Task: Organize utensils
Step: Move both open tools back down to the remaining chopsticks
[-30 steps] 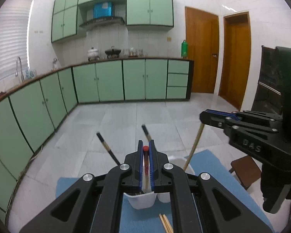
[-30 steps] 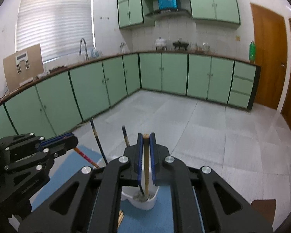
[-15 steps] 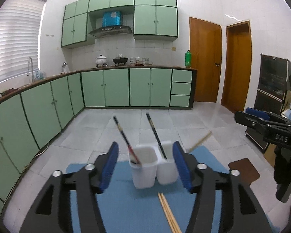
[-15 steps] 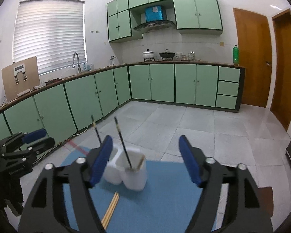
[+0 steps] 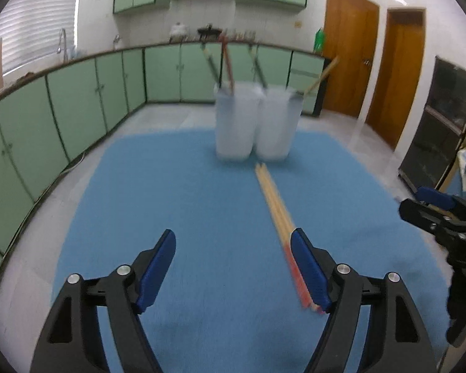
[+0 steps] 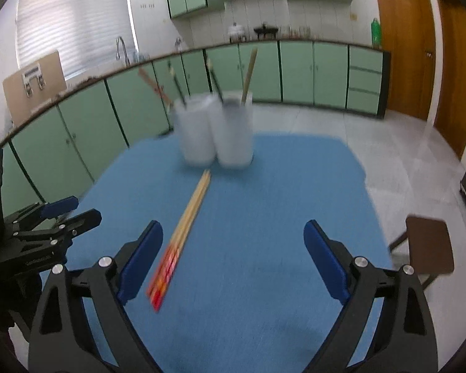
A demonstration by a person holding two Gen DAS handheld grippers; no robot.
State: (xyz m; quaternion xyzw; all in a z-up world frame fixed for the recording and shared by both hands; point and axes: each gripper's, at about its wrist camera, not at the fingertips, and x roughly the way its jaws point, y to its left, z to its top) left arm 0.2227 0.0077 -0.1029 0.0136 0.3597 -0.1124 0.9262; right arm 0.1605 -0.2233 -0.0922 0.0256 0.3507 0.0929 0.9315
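Note:
Two white cups [image 5: 254,124] stand side by side at the far end of a blue mat [image 5: 202,217], with chopsticks sticking up out of them; they also show in the right wrist view [image 6: 216,133]. A bundle of wooden chopsticks with red ends [image 5: 279,217] lies on the mat in front of the cups, also in the right wrist view [image 6: 183,230]. My left gripper [image 5: 233,264] is open and empty, low over the mat, its right finger beside the bundle. My right gripper [image 6: 233,258] is open and empty, the bundle by its left finger.
Green kitchen cabinets [image 5: 77,102] run along the left and back. Wooden doors [image 5: 351,62] stand at the right. A brown stool [image 6: 428,248] stands right of the mat. The other gripper shows at the edge of each view [image 5: 441,217].
Both grippers let go of their chopsticks into the cups, opened wide, and pulled back and down toward the near part of the mat.

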